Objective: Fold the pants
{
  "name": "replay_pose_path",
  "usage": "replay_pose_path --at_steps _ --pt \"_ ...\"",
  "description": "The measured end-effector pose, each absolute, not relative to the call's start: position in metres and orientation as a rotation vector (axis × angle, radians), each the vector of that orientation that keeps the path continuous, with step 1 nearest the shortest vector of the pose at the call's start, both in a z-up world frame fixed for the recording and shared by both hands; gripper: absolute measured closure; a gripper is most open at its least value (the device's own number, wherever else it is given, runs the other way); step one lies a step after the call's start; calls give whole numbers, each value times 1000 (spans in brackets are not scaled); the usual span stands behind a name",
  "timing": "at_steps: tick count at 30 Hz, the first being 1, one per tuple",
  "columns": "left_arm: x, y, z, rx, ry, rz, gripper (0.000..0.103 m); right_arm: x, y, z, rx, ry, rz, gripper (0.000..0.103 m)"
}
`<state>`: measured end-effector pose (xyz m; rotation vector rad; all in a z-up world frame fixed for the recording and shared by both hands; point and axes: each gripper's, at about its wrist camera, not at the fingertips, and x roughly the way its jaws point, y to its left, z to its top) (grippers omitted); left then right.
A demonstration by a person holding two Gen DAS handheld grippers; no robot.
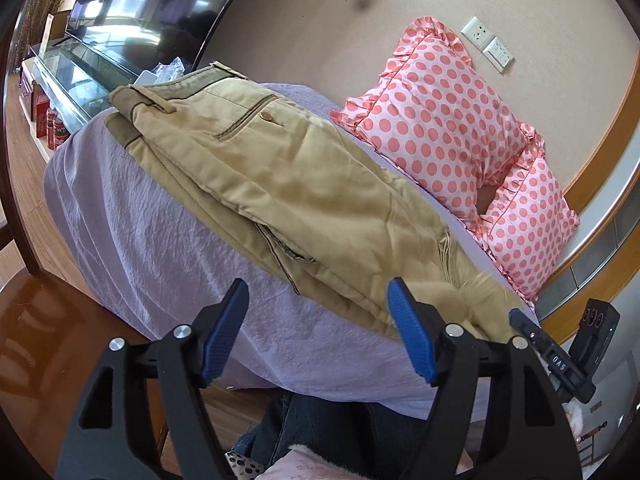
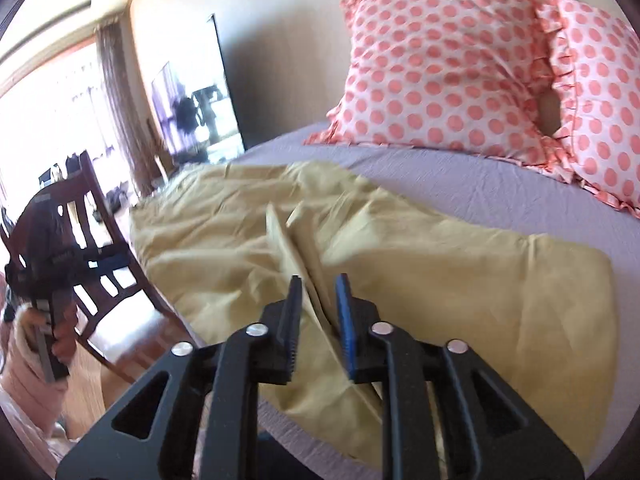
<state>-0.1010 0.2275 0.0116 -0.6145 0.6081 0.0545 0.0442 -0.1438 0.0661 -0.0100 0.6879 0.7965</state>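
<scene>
Khaki pants lie on a lilac-covered bed, waistband and back pocket at the far left, legs running toward me. My left gripper is open and empty, just short of the pants' near edge. In the right wrist view the pants spread across the bed. My right gripper is shut on a raised fold of the pants' fabric near the bed's front edge, lifting a ridge. The right gripper also shows at the right edge of the left wrist view.
Two pink polka-dot pillows lean on the wall behind the pants. A TV on a glass stand is at far left. A dark wooden chair stands left of the bed. Wooden floor lies below.
</scene>
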Motion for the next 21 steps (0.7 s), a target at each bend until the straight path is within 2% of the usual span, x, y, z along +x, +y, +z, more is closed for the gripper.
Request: replay_pose_path --at_steps 1,2,3,7,16,21 --pt "-100 226 12 -606 609 48 24 41 -145 64 0 689 808 43" --pt "-98 225 11 -601 611 41 24 40 -151 64 30 683 810 29" --pt "-96 225 10 -599 613 34 24 39 -160 66 63 673 809 26" --pt "-91 224 9 -593 614 51 24 45 -184 69 144 666 767 20" --pt "-64 234 9 -631 648 122 25 58 -185 51 228 738 752 20" --pt "-59 244 31 -634 592 150 26 58 -185 49 243 737 765 20"
